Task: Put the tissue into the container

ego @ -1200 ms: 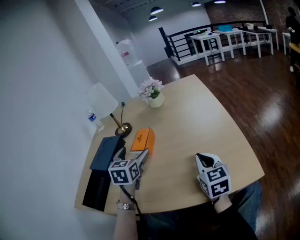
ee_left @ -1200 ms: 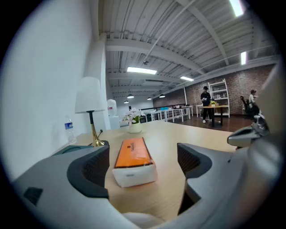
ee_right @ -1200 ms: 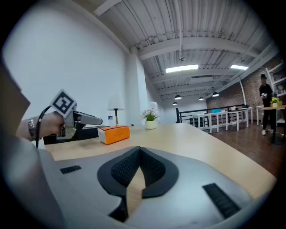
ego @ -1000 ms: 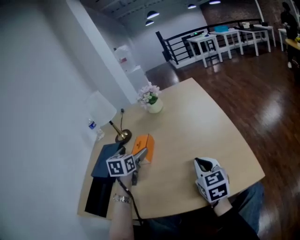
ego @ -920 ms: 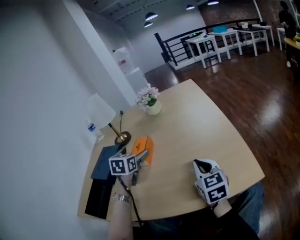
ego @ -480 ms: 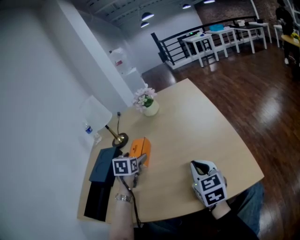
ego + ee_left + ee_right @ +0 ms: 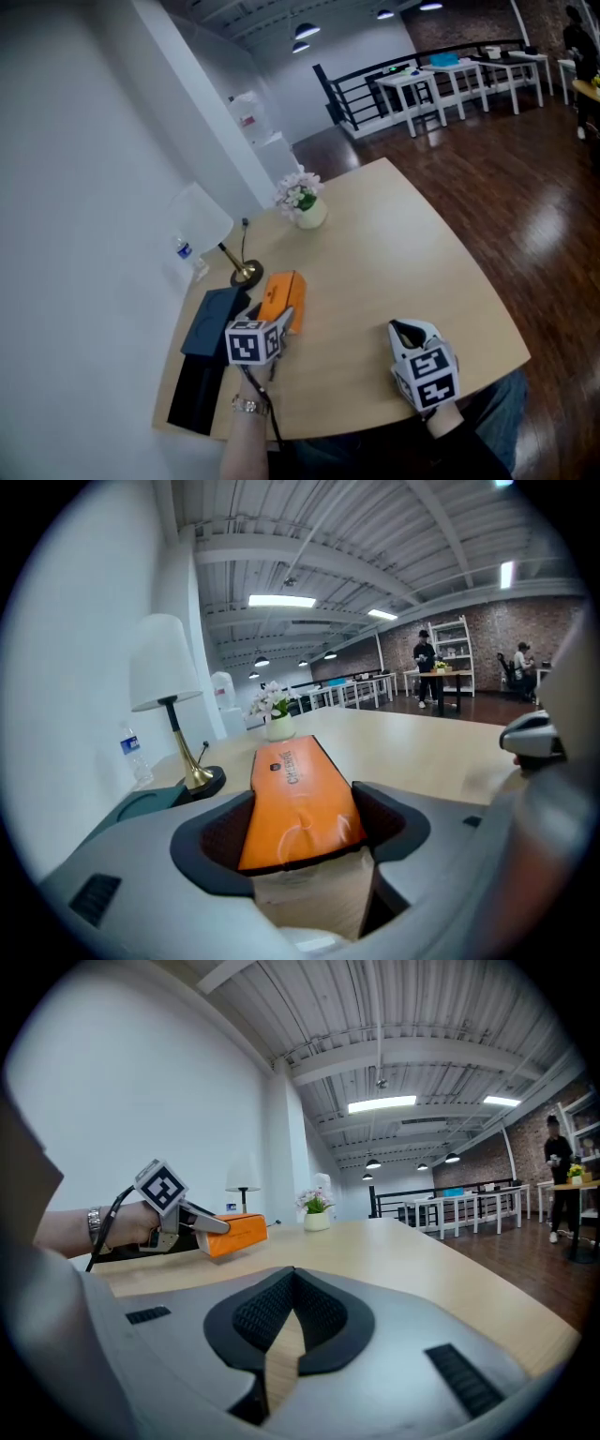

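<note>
An orange tissue pack (image 7: 281,298) lies flat on the tan table (image 7: 394,244). My left gripper (image 7: 279,325) is at its near end. In the left gripper view the tissue pack (image 7: 298,794) sits between the closing jaws, both pads touch its sides, and its top is creased. A dark blue container (image 7: 215,318) lies just left of the pack and shows as the container (image 7: 141,804) low in the left gripper view. My right gripper (image 7: 406,330) rests near the table's front edge; the right gripper (image 7: 292,1314) is shut on nothing.
A lamp (image 7: 208,223) with a brass base stands behind the container, and a small water bottle (image 7: 186,253) is near the wall. A white pot of flowers (image 7: 305,201) stands at the back of the table. A black flat item (image 7: 195,391) lies at the near left corner.
My left gripper has stayed at the near end of the orange pack, shifting only slightly. The right gripper has hardly moved.
</note>
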The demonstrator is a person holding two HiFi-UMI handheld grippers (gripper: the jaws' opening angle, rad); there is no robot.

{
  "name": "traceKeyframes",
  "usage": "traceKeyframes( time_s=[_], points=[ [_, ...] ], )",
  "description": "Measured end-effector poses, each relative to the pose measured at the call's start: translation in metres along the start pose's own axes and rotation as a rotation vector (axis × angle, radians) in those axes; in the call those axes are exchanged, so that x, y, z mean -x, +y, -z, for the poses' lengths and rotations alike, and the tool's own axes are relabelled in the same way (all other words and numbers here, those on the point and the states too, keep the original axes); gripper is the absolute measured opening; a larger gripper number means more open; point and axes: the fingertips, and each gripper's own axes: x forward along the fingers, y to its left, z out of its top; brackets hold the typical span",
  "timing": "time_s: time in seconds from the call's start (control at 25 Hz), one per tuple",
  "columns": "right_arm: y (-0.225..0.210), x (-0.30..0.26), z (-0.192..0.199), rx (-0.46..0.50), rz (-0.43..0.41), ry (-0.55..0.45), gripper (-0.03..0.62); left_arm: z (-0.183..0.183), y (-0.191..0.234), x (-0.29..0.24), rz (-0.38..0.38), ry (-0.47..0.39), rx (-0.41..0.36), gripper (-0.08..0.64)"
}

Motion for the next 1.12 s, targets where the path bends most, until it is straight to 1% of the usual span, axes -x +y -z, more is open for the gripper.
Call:
traceKeyframes(
  time_s=[0.12, 0.2, 0.32, 0.44, 0.52, 0.64, 0.76, 0.88, 1.0, 1.04, 1.12],
  points=[
    [0.000, 0.000, 0.000, -0.002, 0.001, 0.001, 0.006, -0.008, -0.002, 0.035, 0.003, -0.047, -0.010, 0.337],
    [0.000, 0.000, 0.000, -0.001, 0.003, 0.001, 0.006, -0.007, -0.004, 0.062, 0.020, -0.055, -0.029, 0.337],
    [-0.001, 0.002, -0.002, 0.001, 0.002, 0.002, 0.006, 0.010, -0.010, 0.106, 0.038, -0.032, -0.070, 0.336],
    [-0.002, 0.003, -0.002, 0.001, 0.003, 0.001, 0.006, 0.035, -0.010, 0.151, 0.045, -0.016, -0.080, 0.330],
    [-0.003, 0.003, -0.003, 0.003, 0.003, 0.002, 0.006, 0.050, 0.004, 0.178, 0.017, 0.000, -0.081, 0.327],
    [-0.003, 0.002, -0.003, 0.003, 0.000, 0.004, 0.006, 0.072, 0.041, 0.213, -0.067, 0.045, -0.095, 0.327],
    [-0.003, 0.001, -0.002, 0.002, -0.003, 0.005, 0.006, 0.092, 0.085, 0.240, -0.141, 0.085, -0.067, 0.327],
    [-0.004, 0.001, -0.002, 0.003, -0.006, 0.007, 0.006, 0.115, 0.127, 0.259, -0.194, 0.117, 0.001, 0.327],
    [-0.004, 0.001, -0.002, 0.001, -0.006, 0.008, 0.006, 0.139, 0.160, 0.263, -0.190, 0.136, 0.075, 0.327],
    [-0.004, 0.000, -0.002, 0.001, -0.006, 0.008, 0.006, 0.146, 0.168, 0.260, -0.179, 0.143, 0.089, 0.327],
    [-0.004, 0.000, -0.002, 0.001, -0.006, 0.009, 0.006, 0.160, 0.175, 0.253, -0.149, 0.172, 0.094, 0.327]
  ],
)
